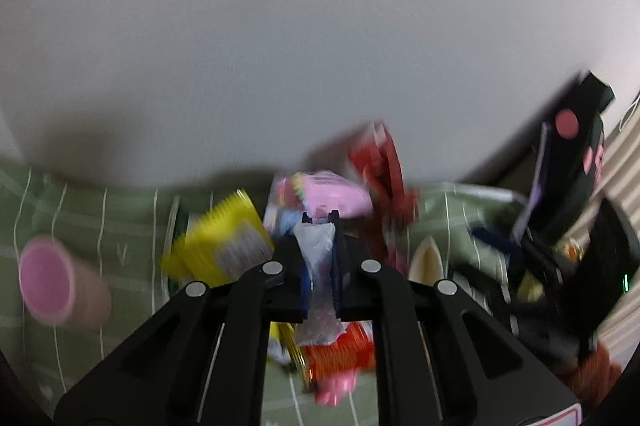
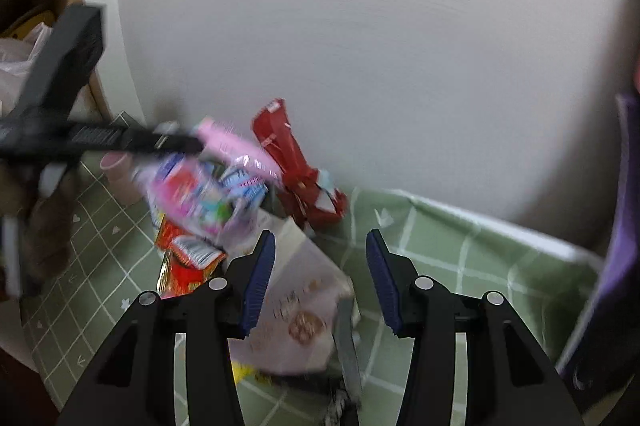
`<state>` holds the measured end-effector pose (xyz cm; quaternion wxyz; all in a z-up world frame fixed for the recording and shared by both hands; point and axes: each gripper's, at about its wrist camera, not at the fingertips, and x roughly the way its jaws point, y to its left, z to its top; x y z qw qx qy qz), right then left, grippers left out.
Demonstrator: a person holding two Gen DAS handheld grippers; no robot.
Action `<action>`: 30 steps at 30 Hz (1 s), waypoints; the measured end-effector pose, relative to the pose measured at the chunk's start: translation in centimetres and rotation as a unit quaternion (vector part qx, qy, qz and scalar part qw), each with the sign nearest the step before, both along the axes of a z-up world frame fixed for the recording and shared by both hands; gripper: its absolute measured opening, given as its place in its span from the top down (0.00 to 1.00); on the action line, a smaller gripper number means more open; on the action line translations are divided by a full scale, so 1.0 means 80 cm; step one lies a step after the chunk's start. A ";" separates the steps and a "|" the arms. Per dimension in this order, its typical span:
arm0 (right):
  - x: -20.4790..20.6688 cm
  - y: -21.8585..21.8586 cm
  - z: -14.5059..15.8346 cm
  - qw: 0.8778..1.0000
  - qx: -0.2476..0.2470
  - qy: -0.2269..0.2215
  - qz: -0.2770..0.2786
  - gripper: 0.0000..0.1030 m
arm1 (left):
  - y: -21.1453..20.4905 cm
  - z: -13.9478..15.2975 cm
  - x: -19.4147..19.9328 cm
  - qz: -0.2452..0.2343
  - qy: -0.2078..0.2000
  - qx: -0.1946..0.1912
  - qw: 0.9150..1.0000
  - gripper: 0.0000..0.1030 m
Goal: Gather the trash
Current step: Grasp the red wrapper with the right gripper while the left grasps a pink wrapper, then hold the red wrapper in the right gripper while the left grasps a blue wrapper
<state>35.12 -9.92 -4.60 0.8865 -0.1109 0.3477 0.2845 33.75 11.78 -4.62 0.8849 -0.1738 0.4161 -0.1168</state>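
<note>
Gathering the wrappers is the step you are in, and it looks well under way: on the green checked cloth (image 2: pixel 460 250), which lies against a round white desk (image 2: pixel 360 46), the litter is already drawn into one heap at the cloth's far edge. Largest there is the pale flat packet (image 2: pixel 300 306) under your right claw (image 2: pixel 320 250), whose blue-padded jaws stand wide apart with nothing between them, the packet lying loose below. Beyond it sit the red wrapper (image 2: pixel 296 166), crumpled against the desk's edge, a yellow wrapper (image 1: pixel 224 242) and a pink cup (image 1: pixel 48 278) on its side, well apart to the left. Your left claw (image 1: pixel 320 222) is shut on a clear plastic wrapper (image 1: pixel 318 266) with pink print, pinched upright between the pads, and both claws point steeply down at the heap. Next, I judge, you should carry that held wrapper to wherever the rubbish goes, though no bin shows plainly; a thin plastic bag (image 2: pixel 20 58) at the far left may be it. Keep the grip firm, since thin film slips easily, and bring the right claw down over the pale packet.
</note>
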 end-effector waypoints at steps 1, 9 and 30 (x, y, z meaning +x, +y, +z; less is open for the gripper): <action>0.006 0.007 -0.002 1.000 -0.001 -0.002 0.005 0.57 | 0.001 -0.005 -0.014 -0.001 0.006 -0.002 1.000 0.93; 0.063 0.064 -0.026 0.997 -0.062 -0.018 0.032 0.57 | 0.017 -0.014 -0.060 0.010 0.011 0.010 1.000 0.91; -0.047 -0.120 0.041 0.984 0.048 0.034 -0.166 0.67 | -0.025 -0.001 0.041 -0.108 -0.020 0.095 0.989 0.67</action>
